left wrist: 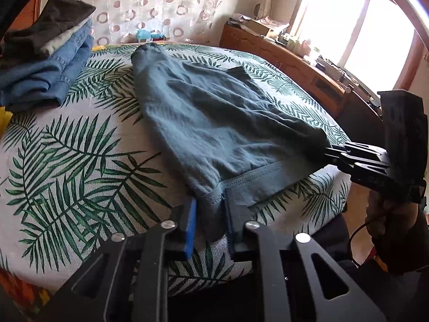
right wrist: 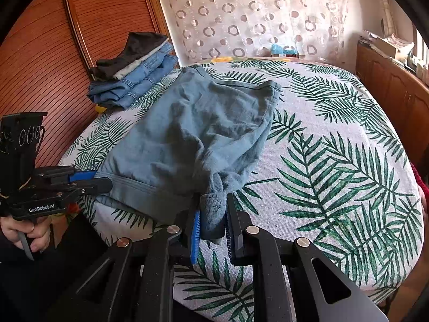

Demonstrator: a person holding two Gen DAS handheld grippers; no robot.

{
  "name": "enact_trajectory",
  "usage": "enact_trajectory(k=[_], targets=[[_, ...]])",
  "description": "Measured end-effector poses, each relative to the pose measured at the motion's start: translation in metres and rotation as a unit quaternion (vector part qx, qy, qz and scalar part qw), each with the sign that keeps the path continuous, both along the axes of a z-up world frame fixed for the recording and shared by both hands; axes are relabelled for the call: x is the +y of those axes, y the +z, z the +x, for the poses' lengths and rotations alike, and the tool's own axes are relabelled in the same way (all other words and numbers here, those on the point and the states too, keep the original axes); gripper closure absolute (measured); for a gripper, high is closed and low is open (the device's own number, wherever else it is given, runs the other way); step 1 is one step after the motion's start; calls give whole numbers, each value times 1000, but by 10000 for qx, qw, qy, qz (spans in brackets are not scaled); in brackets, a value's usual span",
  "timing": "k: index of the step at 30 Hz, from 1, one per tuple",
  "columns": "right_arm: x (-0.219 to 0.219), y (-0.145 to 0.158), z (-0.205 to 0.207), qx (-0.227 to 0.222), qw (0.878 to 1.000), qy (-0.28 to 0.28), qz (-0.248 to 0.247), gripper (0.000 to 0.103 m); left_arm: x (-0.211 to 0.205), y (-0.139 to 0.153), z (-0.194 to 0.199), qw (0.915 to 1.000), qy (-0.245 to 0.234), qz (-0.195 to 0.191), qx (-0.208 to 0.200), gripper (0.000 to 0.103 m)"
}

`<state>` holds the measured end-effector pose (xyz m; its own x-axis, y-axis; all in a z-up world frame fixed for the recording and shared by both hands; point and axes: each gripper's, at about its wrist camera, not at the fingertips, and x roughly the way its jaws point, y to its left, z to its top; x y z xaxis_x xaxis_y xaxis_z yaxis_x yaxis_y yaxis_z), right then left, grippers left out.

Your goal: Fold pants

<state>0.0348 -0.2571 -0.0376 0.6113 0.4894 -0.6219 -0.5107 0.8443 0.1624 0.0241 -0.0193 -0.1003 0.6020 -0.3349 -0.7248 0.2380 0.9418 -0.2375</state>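
Blue-grey pants [left wrist: 209, 112] [right wrist: 187, 123] lie folded over on a table with a palm-leaf cloth [left wrist: 80, 147] [right wrist: 335, 147]. My left gripper [left wrist: 210, 225] is shut on the near hem, with cloth bunched between its blue pads. In the right wrist view the left gripper [right wrist: 103, 181] clamps that hem edge from the left, held by a hand [right wrist: 29, 230]. My right gripper [right wrist: 213, 228] is shut on a gathered corner of the pants near the table's front edge. In the left wrist view the right gripper [left wrist: 328, 154] pinches the cloth's right corner.
A stack of folded clothes [left wrist: 45, 61] [right wrist: 134, 72], jeans under dark garments, sits at the table's far left. A wooden sideboard [left wrist: 295, 67] with clutter runs along the right under a bright window [left wrist: 362, 26]. A ribbed wooden panel [right wrist: 40, 53] stands on the left.
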Motion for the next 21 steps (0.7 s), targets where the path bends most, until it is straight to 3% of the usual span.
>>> enact_trajectory(k=[21], targets=[[-22, 60, -43, -657, 9970, 206, 366, 88, 7, 90, -34, 9926, -311, -323, -1131, 90]])
